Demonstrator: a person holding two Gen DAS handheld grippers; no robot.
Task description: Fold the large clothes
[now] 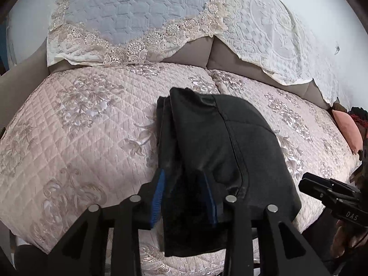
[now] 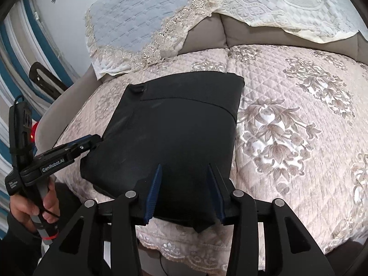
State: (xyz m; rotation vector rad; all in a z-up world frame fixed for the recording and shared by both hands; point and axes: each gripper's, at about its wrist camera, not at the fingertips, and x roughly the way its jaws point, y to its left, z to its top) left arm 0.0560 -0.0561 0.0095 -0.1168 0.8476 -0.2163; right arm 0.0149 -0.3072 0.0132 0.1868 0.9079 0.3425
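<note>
A black garment (image 1: 220, 147) lies folded into a compact stack on the pink quilted sofa seat (image 1: 76, 128). It also shows in the right wrist view (image 2: 174, 133). My left gripper (image 1: 184, 179) is open, its blue-padded fingers straddling the garment's near left edge. In the right wrist view the left gripper (image 2: 92, 142) touches the garment's left edge. My right gripper (image 2: 184, 172) is open, its fingers resting over the garment's near edge. In the left wrist view the right gripper (image 1: 306, 184) sits at the garment's right side.
The sofa backrest carries a grey lace-trimmed cover (image 1: 128, 13) and a white quilted cover (image 1: 271, 32). A pink cushion (image 1: 347, 128) lies at the seat's far right. The pink quilted seat (image 2: 299, 124) extends right of the garment. A blue striped wall (image 2: 13, 53) is at left.
</note>
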